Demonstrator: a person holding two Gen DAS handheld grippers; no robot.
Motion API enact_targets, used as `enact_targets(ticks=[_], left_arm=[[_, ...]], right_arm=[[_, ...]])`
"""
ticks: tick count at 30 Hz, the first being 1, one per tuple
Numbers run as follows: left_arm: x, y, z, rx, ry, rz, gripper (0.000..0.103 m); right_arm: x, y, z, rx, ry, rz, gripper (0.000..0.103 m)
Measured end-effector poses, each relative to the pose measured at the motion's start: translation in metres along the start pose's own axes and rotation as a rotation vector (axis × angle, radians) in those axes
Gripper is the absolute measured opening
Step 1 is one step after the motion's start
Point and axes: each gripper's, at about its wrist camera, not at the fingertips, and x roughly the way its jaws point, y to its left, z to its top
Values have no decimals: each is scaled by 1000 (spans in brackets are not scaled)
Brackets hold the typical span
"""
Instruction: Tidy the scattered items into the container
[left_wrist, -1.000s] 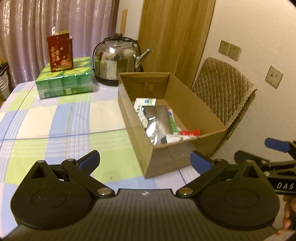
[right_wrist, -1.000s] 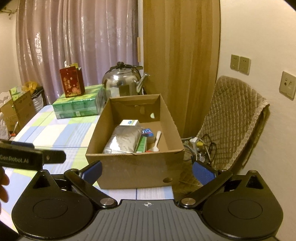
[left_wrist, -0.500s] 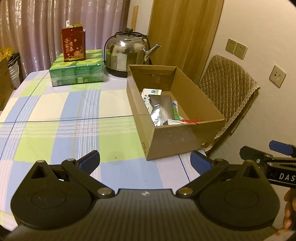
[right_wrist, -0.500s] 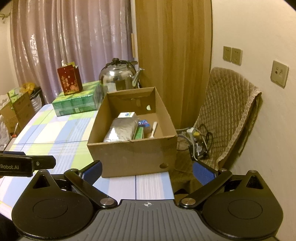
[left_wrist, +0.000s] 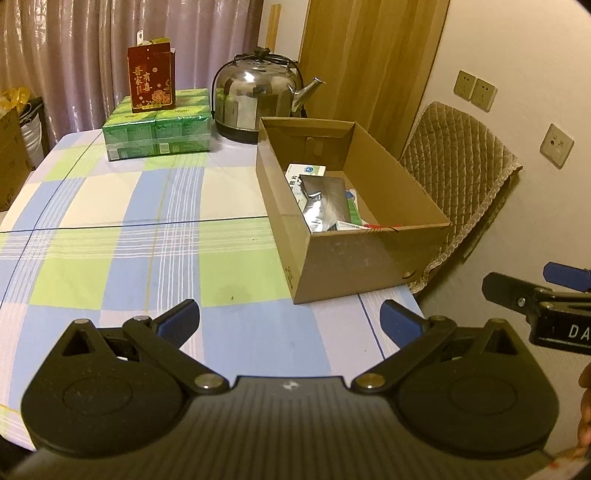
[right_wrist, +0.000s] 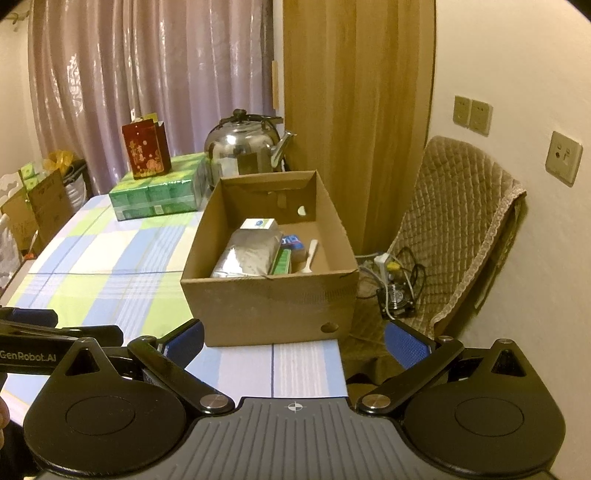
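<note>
Pulling back is what gets read from the left wrist view vs. a sec ago: the cardboard box (left_wrist: 369, 254) is seen smaller and farther off, w/ more checked tablecloth (left_wrist: 110, 236) shown in front of it, so the left gripper (left_wrist: 290, 319) has been withdrawn toward the near table edge. Its jaws are spread wide, nothing held. No loose items are seen on the cloth, so the tidying is judged done or nearly so. The box sits at the right edge of the table, near its front right corner; inside, a silver foil pouch (left_wrist: 325, 201), a white carton (left_wrist: 306, 170) toward the far wall and a green-edged pack (left_wrist: 354, 211) are made out. The right gripper is glimpsed at the far right of this view, off the table edge. In the right wrist view the box (right_wrist: 273, 306) is likewise seen from farther back than before. The right gripper (right_wrist: 293, 339) is held wide and empty, short of the box's near wall. The pouch (right_wrist: 247, 254) is lain along the box's left side, carton (right_wrist: 258, 225) behind it, green pack (right_wrist: 282, 260), blue packet (right_wrist: 293, 242) and a white spoon (right_wrist: 310, 254) beside it. A kettle (right_wrist: 243, 151), green packs (right_wrist: 159, 192) and a red bag (right_wrist: 146, 149) are left at the far edge, prob. not part of the job.
</note>
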Motion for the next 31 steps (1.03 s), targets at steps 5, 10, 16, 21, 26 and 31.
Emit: enact_targets(ticks=[5, 10, 16, 21, 26, 31], left_arm=[[2, -3, -2, 5, 5, -2, 102], [3, -5, -3, 9, 12, -4, 102], [4, -7, -5, 14, 16, -7, 102], [6, -8, -5, 16, 22, -11, 102], [7, -7, -5, 17, 23, -17, 102], [6, -7, -6, 14, 11, -24, 102]], right_arm=[[1, 0, -3, -6, 6, -7, 101], [3, -1, -5, -3, 15, -9, 101], [4, -1, -6, -2, 19, -9, 101], [4, -2, -7, -3, 23, -9, 101], [5, -2, -8, -5, 25, -9, 101], [7, 0, -11, -9, 34, -11, 101]])
